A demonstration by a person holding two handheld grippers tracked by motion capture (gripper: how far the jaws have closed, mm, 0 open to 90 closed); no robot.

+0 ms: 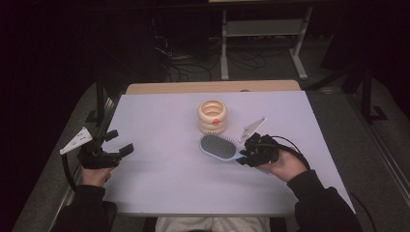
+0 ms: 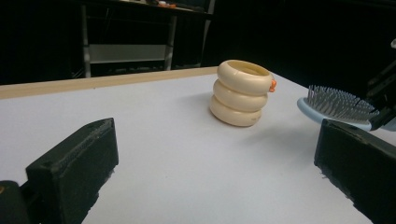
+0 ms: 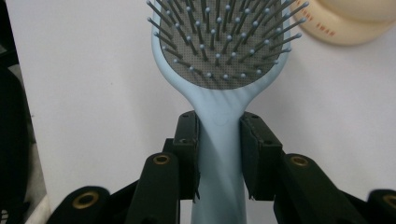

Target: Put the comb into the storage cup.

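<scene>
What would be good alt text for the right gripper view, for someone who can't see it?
The right gripper clamps its two black jaws on the handle of a light blue hairbrush, bristles facing the camera, above a white table. The edge of a cream ring stack shows at the top right corner.

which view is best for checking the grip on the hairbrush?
Right gripper view: the hairbrush handle sits squarely between the right hand-held gripper pads, both contacts visible. High view shows the brush small, its handle hidden under the gripper. Left gripper view catches its bristled head, side-on.
</scene>
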